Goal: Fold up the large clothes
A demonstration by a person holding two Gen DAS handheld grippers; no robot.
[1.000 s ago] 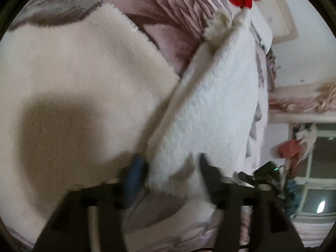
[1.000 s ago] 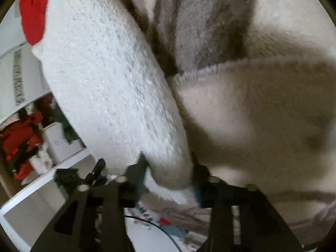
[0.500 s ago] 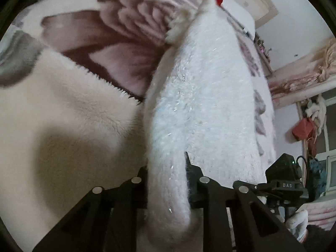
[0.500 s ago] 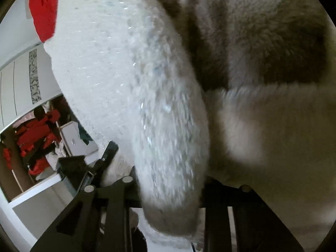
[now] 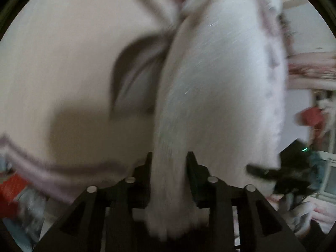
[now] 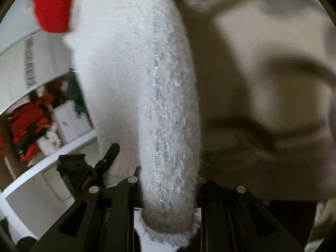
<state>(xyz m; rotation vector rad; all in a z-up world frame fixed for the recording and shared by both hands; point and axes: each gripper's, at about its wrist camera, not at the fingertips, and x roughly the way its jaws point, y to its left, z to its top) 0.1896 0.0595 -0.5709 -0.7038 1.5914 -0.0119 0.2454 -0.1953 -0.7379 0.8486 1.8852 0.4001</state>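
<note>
White fleece now fills the lower middle of both wrist views: a second ago each gripper stood wide around an edge of the fluffy white garment, and now the left gripper is clamped on one bunched end, though its jaws are easing apart a little, while the right gripper is closing tighter on the other. Blur streaks the cream blanket beneath, and a red cloth sits upper left. Lifted off the bed, the garment looks ready to be carried over into a fold.
</note>
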